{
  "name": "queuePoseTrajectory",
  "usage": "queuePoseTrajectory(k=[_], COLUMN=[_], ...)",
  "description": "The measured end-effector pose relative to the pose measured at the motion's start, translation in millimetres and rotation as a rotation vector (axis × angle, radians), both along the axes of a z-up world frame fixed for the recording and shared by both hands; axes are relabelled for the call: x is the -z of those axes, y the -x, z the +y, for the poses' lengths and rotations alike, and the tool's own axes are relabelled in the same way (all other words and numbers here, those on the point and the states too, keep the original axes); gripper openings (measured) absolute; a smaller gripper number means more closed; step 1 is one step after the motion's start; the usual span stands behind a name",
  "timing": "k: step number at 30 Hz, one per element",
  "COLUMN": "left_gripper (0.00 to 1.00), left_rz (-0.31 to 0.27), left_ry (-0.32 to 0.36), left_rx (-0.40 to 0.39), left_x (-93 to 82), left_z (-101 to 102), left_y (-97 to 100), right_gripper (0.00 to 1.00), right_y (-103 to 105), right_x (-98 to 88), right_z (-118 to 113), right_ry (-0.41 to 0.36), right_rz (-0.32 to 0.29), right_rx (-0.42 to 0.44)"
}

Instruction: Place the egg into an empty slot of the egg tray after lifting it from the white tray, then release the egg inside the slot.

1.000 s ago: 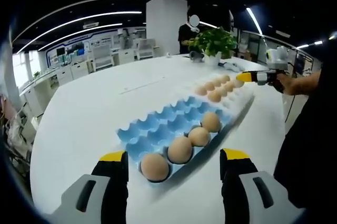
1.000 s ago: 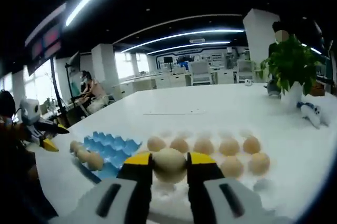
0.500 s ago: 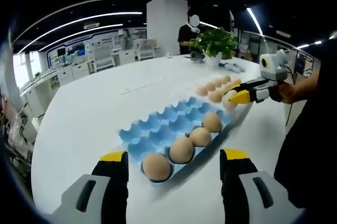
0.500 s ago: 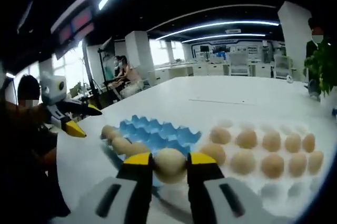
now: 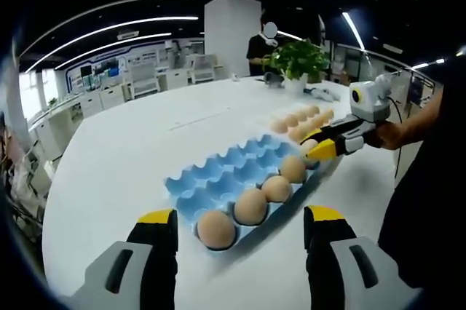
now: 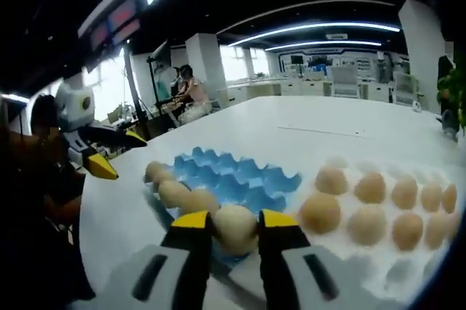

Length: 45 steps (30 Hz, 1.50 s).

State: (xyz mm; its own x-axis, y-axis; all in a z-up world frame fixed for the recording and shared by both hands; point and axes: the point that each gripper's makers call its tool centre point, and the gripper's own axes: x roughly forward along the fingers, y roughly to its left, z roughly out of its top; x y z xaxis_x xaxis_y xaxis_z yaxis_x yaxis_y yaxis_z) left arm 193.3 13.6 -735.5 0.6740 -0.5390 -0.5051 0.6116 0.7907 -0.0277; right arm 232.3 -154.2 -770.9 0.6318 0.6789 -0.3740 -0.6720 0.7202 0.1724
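Note:
A blue egg tray (image 5: 218, 177) lies on the white table with a row of several brown eggs (image 5: 250, 207) along its near edge. Past it, the white tray (image 5: 331, 137) carries more eggs. My right gripper (image 6: 234, 221) is shut on a pale egg (image 6: 234, 228); it hovers just over the blue egg tray (image 6: 237, 179), at the end of its egg row (image 6: 173, 192). The left gripper view shows that right gripper (image 5: 314, 149) and its egg (image 5: 308, 145) beside the last egg in the row. My left gripper (image 5: 240, 217) stays open near the tray's other end, holding nothing.
The white tray (image 6: 408, 255) with several eggs sits to the right in the right gripper view. A potted plant (image 5: 300, 57) and a standing person (image 5: 261, 44) are at the table's far end. The left gripper (image 6: 98, 163) hangs off the table's left edge.
My right gripper has carried the egg away from the white tray and lower, to the end of the blue tray's egg row. The left gripper has stayed put.

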Motion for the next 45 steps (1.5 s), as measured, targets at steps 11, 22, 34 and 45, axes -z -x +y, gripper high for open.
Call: queuePoseTrajectory(k=[11,22,34,45], left_gripper=[0.70,0.70,0.70,0.70], left_rz=[0.006,0.012,0.012,0.010], left_ry=[-0.004,-0.003,-0.005,-0.002], left_rx=[-0.004,-0.002,-0.004,-0.003], left_x=[1.0,2.0,2.1,1.6], left_z=[1,-1,1,-1], left_y=[0.6,1.0,0.4,0.0], right_gripper=[0.25,0.25,0.27,0.25], right_y=[3,4,-12,-31], right_x=[6.8,7.8,-22.5,-25.7], right_z=[4,6,-17,-54], right_ry=[0.017,0.071,0.053,0.061], right_rz=[-0.040,-0.119,-0.187,-0.170], right_rx=[-0.048,-0.106,0.001,0.120])
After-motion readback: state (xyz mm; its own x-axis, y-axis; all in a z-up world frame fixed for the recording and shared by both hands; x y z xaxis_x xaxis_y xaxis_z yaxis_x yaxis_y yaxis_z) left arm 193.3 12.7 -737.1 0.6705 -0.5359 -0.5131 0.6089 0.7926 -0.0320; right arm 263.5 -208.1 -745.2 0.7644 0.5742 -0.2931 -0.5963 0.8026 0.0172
